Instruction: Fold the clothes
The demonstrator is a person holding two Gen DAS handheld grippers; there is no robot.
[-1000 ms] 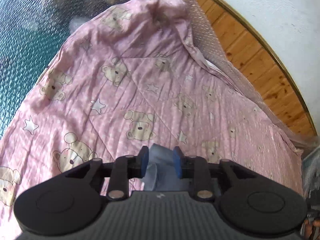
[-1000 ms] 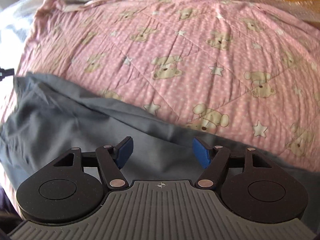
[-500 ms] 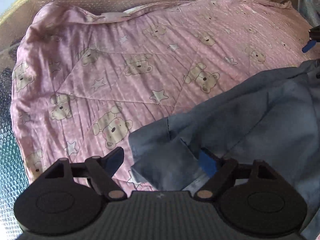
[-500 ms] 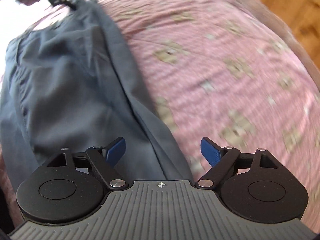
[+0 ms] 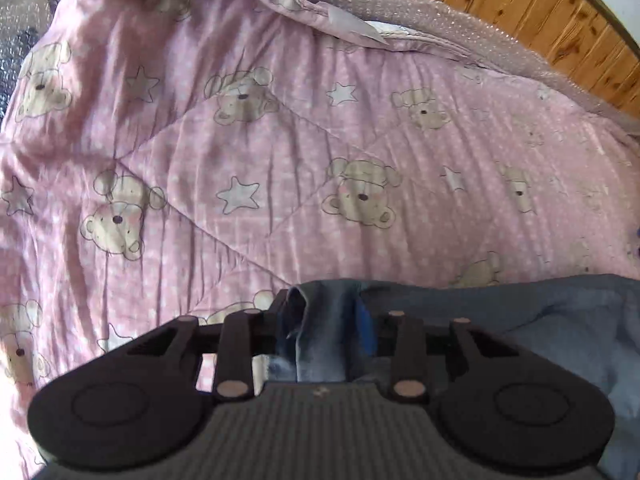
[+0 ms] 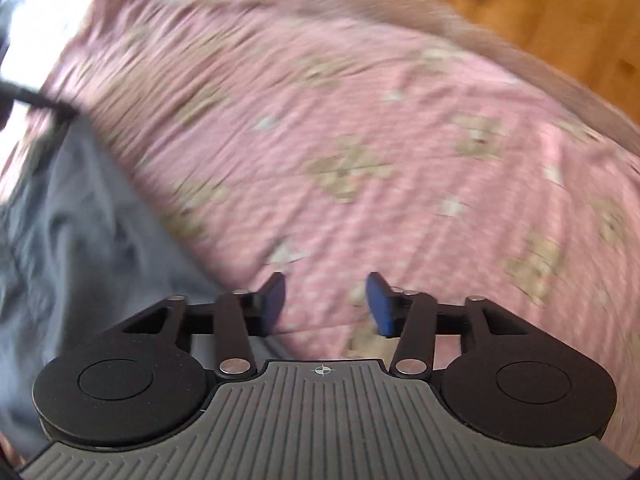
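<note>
A blue-grey garment (image 5: 560,328) lies on a pink quilt (image 5: 280,140) printed with bears and stars. My left gripper (image 5: 324,316) is at the garment's left end. Its jaws are closing, and a bunched fold of the cloth fills the gap between the pads. In the blurred right wrist view the garment (image 6: 80,240) spreads along the left side. My right gripper (image 6: 325,300) hangs over the bare quilt (image 6: 360,120), just right of the garment's edge. Its jaws are closing with nothing between them.
A sheet of bubble wrap (image 5: 440,28) lies under the quilt and shows along its far edge. Behind it stands a wooden panel (image 5: 540,12). A dark, blurred object (image 6: 32,98) reaches the garment's far corner at the left edge of the right wrist view.
The left jaws stood wide over the garment's corner half a second ago and now pinch a fold of it. The right gripper slid off the garment onto the quilt and its jaws narrowed.
</note>
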